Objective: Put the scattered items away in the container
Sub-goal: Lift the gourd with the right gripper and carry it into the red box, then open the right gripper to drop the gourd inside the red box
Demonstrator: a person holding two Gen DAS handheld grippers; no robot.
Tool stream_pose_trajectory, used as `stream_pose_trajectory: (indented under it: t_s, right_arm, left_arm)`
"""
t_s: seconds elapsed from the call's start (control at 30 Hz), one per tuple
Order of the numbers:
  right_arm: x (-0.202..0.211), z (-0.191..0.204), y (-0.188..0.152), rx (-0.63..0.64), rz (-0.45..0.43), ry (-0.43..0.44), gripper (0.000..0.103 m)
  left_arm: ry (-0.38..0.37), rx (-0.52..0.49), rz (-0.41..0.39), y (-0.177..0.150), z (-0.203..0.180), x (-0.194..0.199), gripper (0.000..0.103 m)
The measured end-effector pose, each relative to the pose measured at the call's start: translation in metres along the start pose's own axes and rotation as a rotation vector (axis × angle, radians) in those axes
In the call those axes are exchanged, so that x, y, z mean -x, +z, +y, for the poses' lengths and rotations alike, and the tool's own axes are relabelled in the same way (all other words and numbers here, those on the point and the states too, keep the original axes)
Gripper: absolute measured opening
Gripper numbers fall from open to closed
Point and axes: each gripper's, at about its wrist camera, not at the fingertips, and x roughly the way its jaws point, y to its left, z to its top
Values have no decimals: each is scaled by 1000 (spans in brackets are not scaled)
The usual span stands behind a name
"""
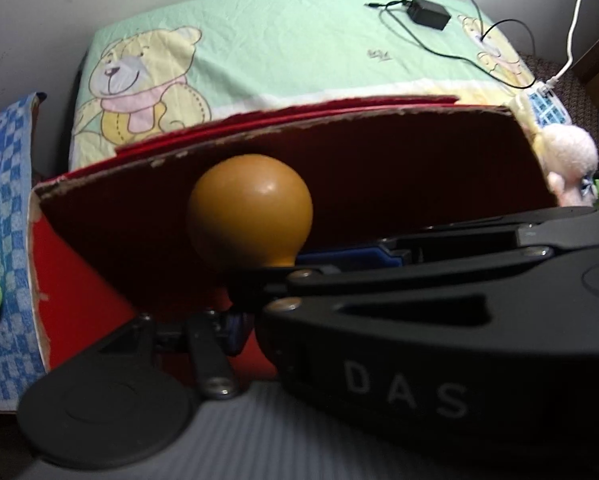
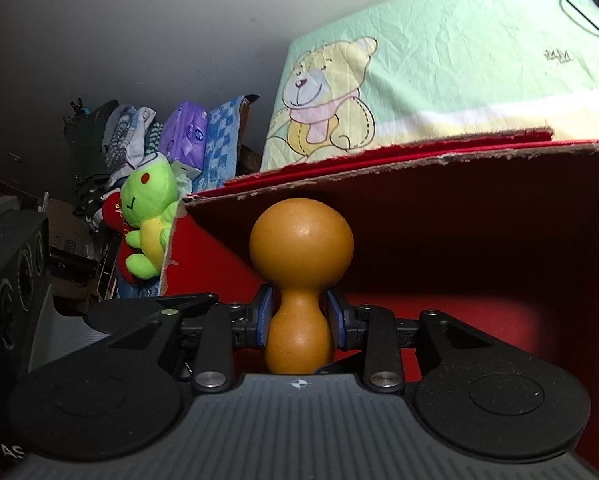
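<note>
R gripper: blue pads clamp the narrow waist of a smooth orange-brown gourd, glossy, two-lobed, big round lobe up at 12, smaller lobe hidden partly behind the gripper body. Jaws partly closed, pads touching both sides of waist. Gourd sits in front of the open mouth of a red box, matte cardboard w/ frayed top edge; inner walls dark red.

L gripper: mostly blocked by the R gripper's black body, which crosses the frame from 3 to 6; can't tell if open or closed. Gourd lobe shows at center, box behind it.

Beyond box at 12: crinkled mint-green sheet w/ teddy print. On it at 1, black adapter w/ thin cable. At 9 in R view: fuzzy green plush, just beside the box's L wall; blue checked towel, purple pack. White plush at 3 in L view.
</note>
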Motion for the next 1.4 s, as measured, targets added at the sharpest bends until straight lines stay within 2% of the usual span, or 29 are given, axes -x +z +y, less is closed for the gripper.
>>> stream_pose_trajectory:
  t_s: [0.23,0.37,0.57,0.67,0.73,0.8,0.9,1.0,1.1,1.17,1.23,1.4]
  right_arm:
    - [-34,-19,4,-97,116,-20,33]
    - [-43,-20,5,-99,132,-41,31]
    - [-50,-20,5,-73,164,-26,34]
    - [-43,-17,6,-49,155,1,34]
    - [-31,-19,8,-49,122,-14,35]
    - [-18,-25,10,-69,91,-26,37]
    - [1,-36,13,-111,39,1,36]
    - [8,-46,16,-150,-2,-46,33]
    - [-1,-54,19,-192,20,-113,26]
    - [-9,-58,19,-212,50,-128,23]
    - [-15,-62,21,-226,76,-112,20]
    - [-31,-50,18,-207,169,-15,23]
  left_arm:
    - [61,46,128,2,15,-32,59]
    - [97,72,168,-2,23,-39,58]
    - [155,53,166,-9,25,-30,58]
    - [117,66,147,-14,28,-19,58]
    - [98,67,124,-18,28,-11,58]
    - [73,70,102,-19,29,-5,58]
    - [21,77,64,-20,29,5,58]
    - [-26,57,35,-21,23,12,58]
    - [-59,25,50,-22,13,7,58]
    - [-59,4,48,-25,8,6,64]
    - [-41,-7,53,-25,7,6,63]
    - [-24,18,76,-26,19,8,64]
